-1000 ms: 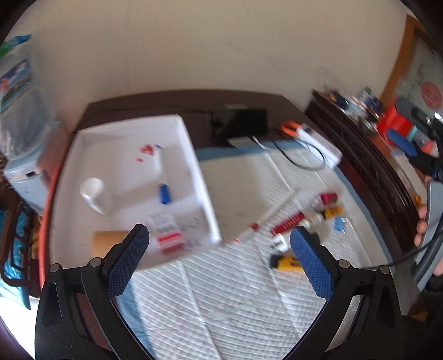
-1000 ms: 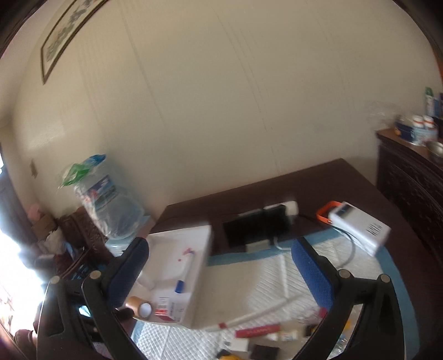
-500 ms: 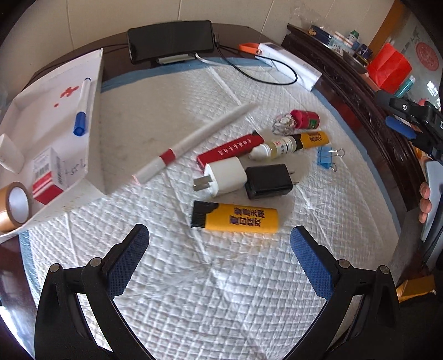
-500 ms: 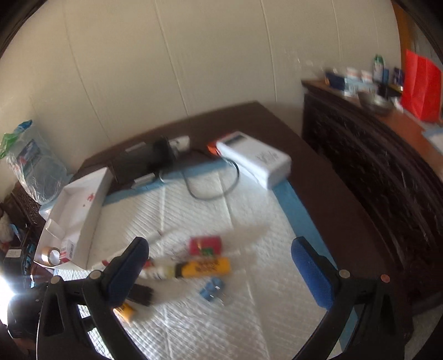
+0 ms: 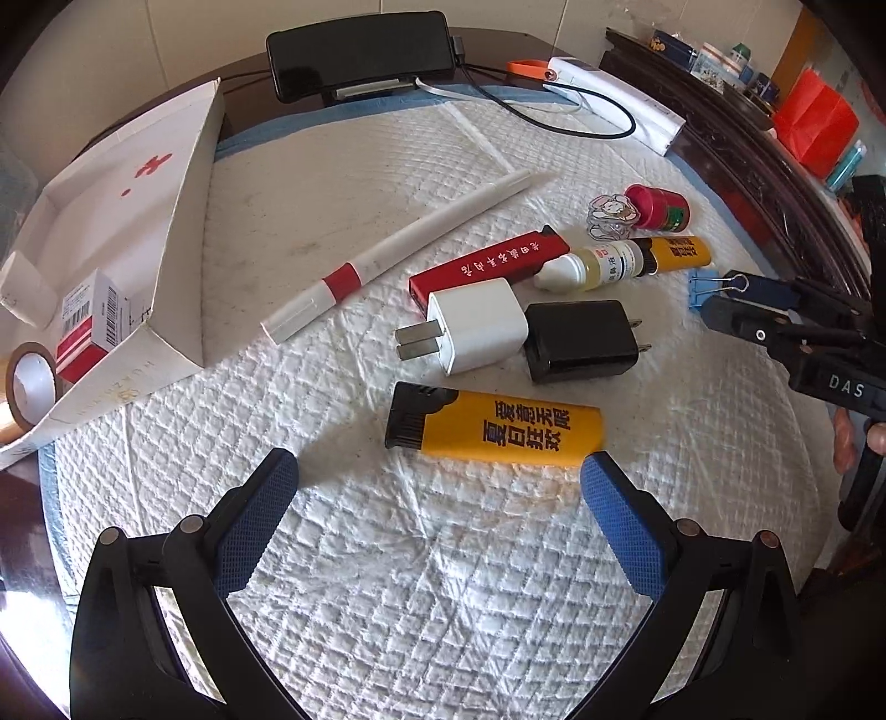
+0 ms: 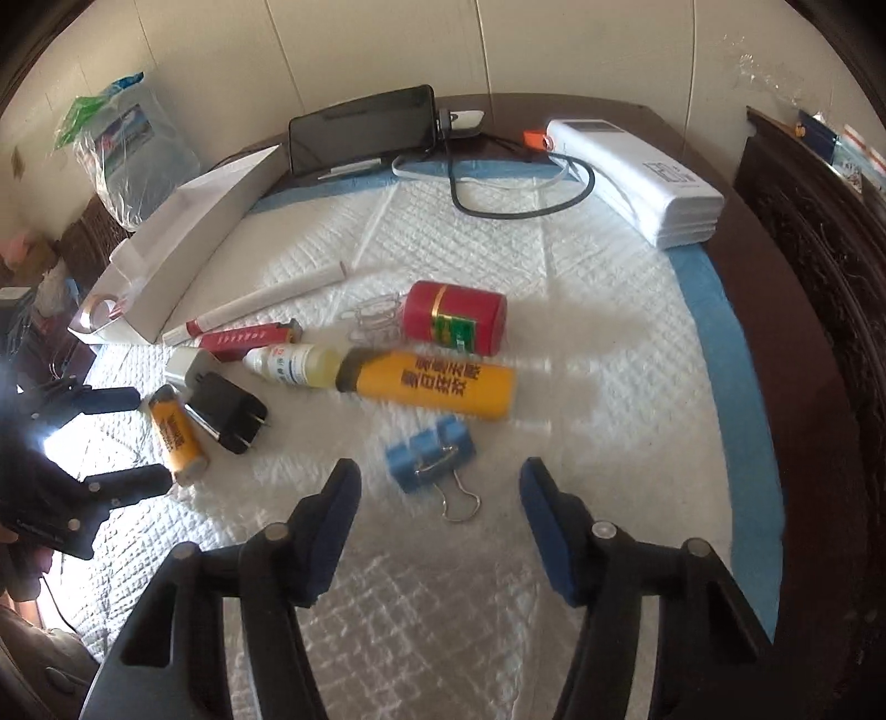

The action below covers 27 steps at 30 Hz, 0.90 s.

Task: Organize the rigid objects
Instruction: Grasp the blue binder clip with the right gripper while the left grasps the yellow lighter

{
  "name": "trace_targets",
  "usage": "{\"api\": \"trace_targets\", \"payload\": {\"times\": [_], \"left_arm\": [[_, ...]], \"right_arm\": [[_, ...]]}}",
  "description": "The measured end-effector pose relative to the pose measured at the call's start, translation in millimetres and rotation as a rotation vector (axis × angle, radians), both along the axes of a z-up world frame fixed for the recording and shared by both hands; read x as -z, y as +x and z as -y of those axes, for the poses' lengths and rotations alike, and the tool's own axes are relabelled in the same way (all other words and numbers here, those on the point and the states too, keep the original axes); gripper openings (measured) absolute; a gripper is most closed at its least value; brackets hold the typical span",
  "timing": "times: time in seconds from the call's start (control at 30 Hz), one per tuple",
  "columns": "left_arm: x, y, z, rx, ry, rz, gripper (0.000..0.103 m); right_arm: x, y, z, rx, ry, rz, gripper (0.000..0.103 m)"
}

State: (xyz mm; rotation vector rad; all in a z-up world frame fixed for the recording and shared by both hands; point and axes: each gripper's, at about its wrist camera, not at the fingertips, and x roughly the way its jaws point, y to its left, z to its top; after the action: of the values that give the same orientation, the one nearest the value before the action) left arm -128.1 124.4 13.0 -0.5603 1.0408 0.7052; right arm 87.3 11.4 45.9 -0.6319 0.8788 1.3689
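Loose objects lie on a white quilted mat (image 5: 443,554). My left gripper (image 5: 437,487) is open and empty, just short of a yellow lighter (image 5: 498,426). Beyond it lie a white plug (image 5: 470,324), a black plug (image 5: 581,340), a red lighter (image 5: 487,268), a small bottle (image 5: 592,266) and a long white pen (image 5: 398,255). My right gripper (image 6: 437,493) is open and empty, its fingers either side of a blue binder clip (image 6: 429,454). Behind the clip lie a second yellow lighter (image 6: 432,385) and a red jar (image 6: 454,317).
A white box lid (image 5: 183,183) at the left holds a small carton (image 5: 88,321); a tape roll (image 5: 25,387) sits beside it. A black phone (image 5: 360,52), a white power bank (image 6: 631,174) and cables lie at the back. Dark furniture (image 6: 819,266) stands to the right.
Both grippers have dropped down close to the mat. The left one now faces the yellow lighter, the right one now frames the blue binder clip. Both stay open.
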Motion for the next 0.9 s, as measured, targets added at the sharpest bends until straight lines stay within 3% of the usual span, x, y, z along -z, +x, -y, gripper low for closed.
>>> {"api": "trace_targets", "payload": {"times": [0.13, 0.23, 0.3, 0.37, 0.43, 0.47, 0.63, 0.7, 0.73, 0.77, 0.9], "left_arm": [[2, 8, 1, 0.031, 0.018, -0.002, 0.102], [4, 15, 3, 0.049, 0.054, -0.037, 0.102], [2, 16, 5, 0.061, 0.072, -0.032, 0.093], [-3, 15, 7, 0.074, 0.086, -0.013, 0.064], [-6, 13, 6, 0.072, 0.086, -0.001, 0.047], [-7, 12, 5, 0.069, 0.080, 0.004, 0.045], [-10, 3, 4, 0.043, 0.060, 0.004, 0.046], [-11, 1, 6, 0.050, 0.081, -0.001, 0.055], [-12, 0, 5, 0.062, 0.085, 0.009, 0.065], [-12, -1, 4, 0.070, 0.081, 0.019, 0.069], [-12, 7, -1, 0.130, 0.080, 0.038, 0.069]], "right_arm": [[-2, -6, -5, -0.059, 0.009, 0.044, 0.059], [-2, -13, -8, -0.093, 0.007, 0.083, 0.040], [-1, -16, -8, -0.111, 0.003, 0.082, 0.036], [-1, -19, -7, -0.121, 0.002, 0.074, 0.035], [-2, -20, -6, -0.123, 0.002, 0.067, 0.035], [-2, -21, -5, -0.120, 0.003, 0.062, 0.035], [-4, -19, 0, -0.087, 0.006, 0.044, 0.035], [-3, -17, 3, -0.070, 0.002, 0.028, 0.035], [-2, -16, 4, -0.063, -0.003, 0.016, 0.035], [-1, -15, 6, -0.055, -0.003, 0.001, 0.036], [-1, -16, 11, -0.046, 0.002, -0.002, 0.036]]}}
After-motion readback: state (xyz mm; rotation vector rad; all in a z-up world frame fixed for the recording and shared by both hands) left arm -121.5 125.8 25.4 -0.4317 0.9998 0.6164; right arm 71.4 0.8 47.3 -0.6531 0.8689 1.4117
